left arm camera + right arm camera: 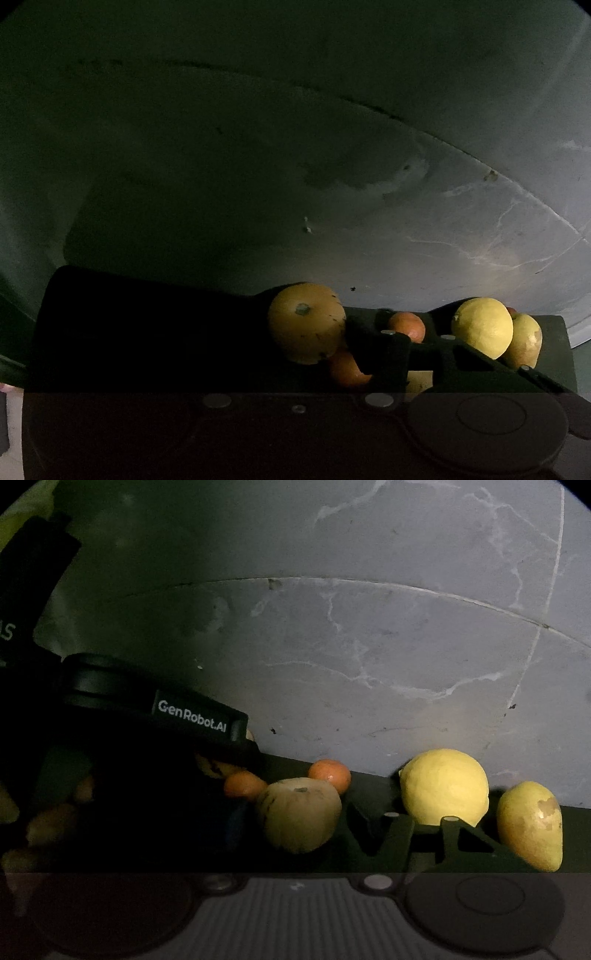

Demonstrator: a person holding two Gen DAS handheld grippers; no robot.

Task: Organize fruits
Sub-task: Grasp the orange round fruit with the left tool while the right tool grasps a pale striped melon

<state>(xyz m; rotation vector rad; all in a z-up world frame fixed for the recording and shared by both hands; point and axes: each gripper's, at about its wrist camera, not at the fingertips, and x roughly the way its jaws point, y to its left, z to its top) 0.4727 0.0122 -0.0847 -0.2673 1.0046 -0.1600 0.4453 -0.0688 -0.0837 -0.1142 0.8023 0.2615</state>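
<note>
A yellow lemon [445, 786] is sitting just beyond the right gripper [421, 834]; its grip is too dark to tell.

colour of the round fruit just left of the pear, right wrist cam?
Bright yellow: the lemon, beside the pear. Clearest in the right wrist view.

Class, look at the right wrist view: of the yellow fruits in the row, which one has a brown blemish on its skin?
The pear-shaped fruit at the far right end. A brown patch marks its upper side, while the round lemon beside it is clean, bright yellow.
</note>
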